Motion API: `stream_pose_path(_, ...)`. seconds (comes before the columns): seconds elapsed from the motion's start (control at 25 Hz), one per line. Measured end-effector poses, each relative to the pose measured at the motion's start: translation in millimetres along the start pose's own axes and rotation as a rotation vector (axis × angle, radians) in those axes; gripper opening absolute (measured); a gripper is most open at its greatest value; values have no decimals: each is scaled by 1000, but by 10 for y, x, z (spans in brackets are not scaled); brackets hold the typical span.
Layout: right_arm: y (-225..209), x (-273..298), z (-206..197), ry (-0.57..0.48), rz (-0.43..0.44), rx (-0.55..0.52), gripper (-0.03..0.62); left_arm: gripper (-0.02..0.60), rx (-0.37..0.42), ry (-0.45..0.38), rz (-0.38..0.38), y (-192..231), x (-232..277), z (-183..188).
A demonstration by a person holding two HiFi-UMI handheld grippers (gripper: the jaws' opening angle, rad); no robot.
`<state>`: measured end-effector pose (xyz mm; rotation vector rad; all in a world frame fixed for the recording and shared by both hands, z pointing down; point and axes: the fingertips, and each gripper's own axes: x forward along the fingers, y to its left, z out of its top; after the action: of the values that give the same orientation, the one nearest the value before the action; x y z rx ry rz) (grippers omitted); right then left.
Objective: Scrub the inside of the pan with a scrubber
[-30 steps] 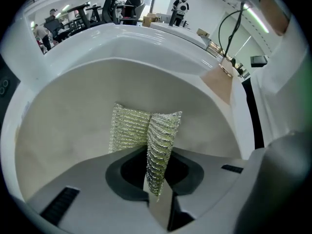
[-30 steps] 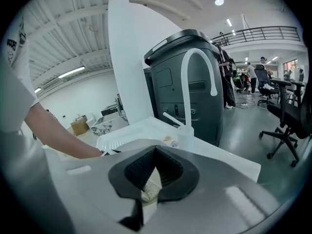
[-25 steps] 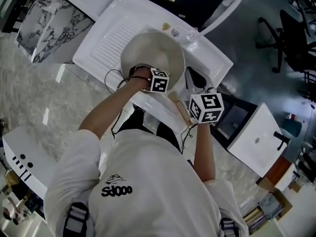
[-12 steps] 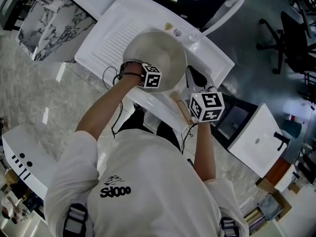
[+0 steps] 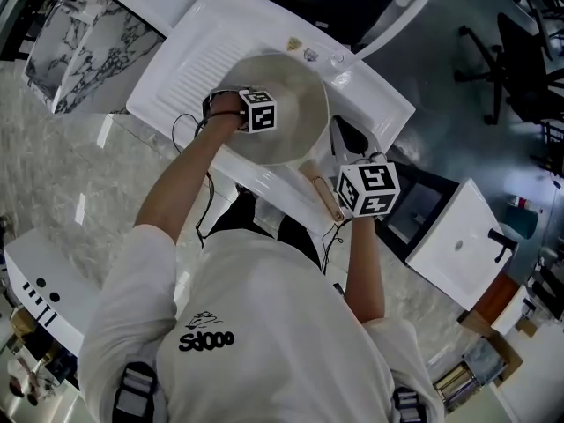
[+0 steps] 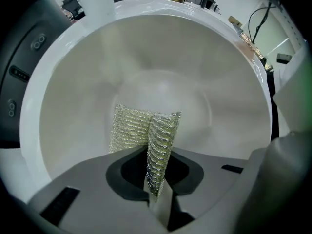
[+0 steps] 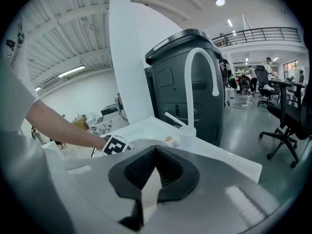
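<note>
Here the pan [image 5: 298,104] is sitting in the white sink [image 5: 176,73], its pale bowl opening upward and its wooden handle [image 5: 319,190] pointing back toward the person's right side. In the left gripper view the inside of the pan [image 6: 161,67] is filling almost the whole frame, looking smooth and free of marks.

The scrubber [image 6: 146,130], a folded pad of shiny metal mesh, is sticking out past the tips of the left claw [image 6: 155,189], straight toward the lower wall of the bowl. The jaws are pinching together on its folded lower end. Whether the mesh is actually pressing on the pan or hanging just above it, the pictures are not showing clearly.

From overhead, the left claw [image 5: 262,113] is reaching into the pan on the side away from the handle, so the centre and the handle-side wall are lying ahead of it and to the person's right. That is the relation the next stroke is depending on: the left arm is the one inside the bowl, and any sweep probably needs to be travelling across the bottom toward the handle side.

The right claw [image 7: 146,191] is gripping the handle near its free end, jaws closed narrowly on the wood, and is likely steadying the pan. Beyond the pan, the curved white faucet [image 7: 201,65] is rising from the far edge of the sink.
</note>
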<state>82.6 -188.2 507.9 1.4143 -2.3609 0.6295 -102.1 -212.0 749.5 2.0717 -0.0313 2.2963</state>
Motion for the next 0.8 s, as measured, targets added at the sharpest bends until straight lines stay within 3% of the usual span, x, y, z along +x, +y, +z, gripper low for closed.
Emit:
stream_pose_path(0.28, -46, -44, -46, 7, -16, 10, 9, 61, -32, -79, 100, 289, -15, 237)
stream_pose_path(0.48, -90, -88, -66, 5, -29, 19, 9, 61, 16, -131, 165, 334, -33, 442)
stream_pose_path(0.64, -94, -121, -74, 2, -35, 22, 9, 61, 42, -201, 142, 186, -72, 606)
stream_pose_path(0.8, -92, -142, -77, -2, -36, 25, 9, 61, 35, -252, 66, -39, -108, 769)
